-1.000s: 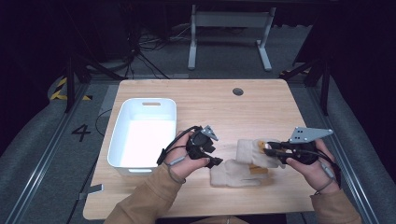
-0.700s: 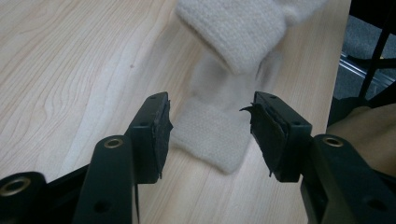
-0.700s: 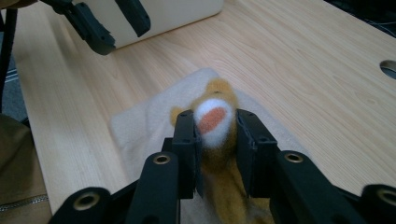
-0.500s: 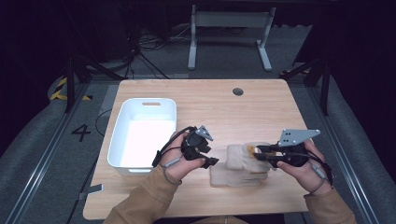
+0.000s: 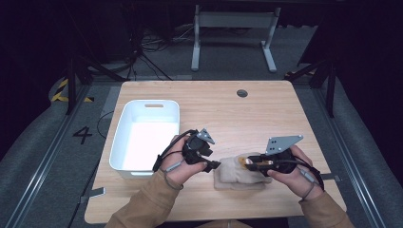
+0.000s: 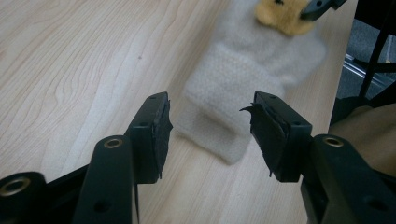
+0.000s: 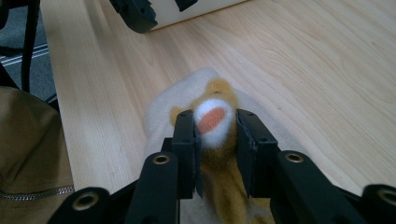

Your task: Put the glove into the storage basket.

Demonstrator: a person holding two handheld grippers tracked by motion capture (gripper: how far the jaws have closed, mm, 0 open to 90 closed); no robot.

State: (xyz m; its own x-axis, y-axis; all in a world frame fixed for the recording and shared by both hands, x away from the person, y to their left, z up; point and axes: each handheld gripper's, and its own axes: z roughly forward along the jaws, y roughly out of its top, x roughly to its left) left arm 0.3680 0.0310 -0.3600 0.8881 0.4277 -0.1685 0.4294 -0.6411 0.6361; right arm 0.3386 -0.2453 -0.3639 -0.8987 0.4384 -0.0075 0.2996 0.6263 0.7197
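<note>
Near the front edge of the bench (image 5: pixel 266 109) lies a cream fluffy cloth (image 5: pixel 233 175), and on it a small yellow plush toy (image 7: pixel 215 122). The right gripper (image 7: pixel 215 140) has its fingers closed on this toy from both sides. The left gripper (image 6: pixel 210 126) holds its fingers apart just before the cloth's near end, touching nothing. A white tub (image 5: pixel 124 142) stands to the left.
</note>
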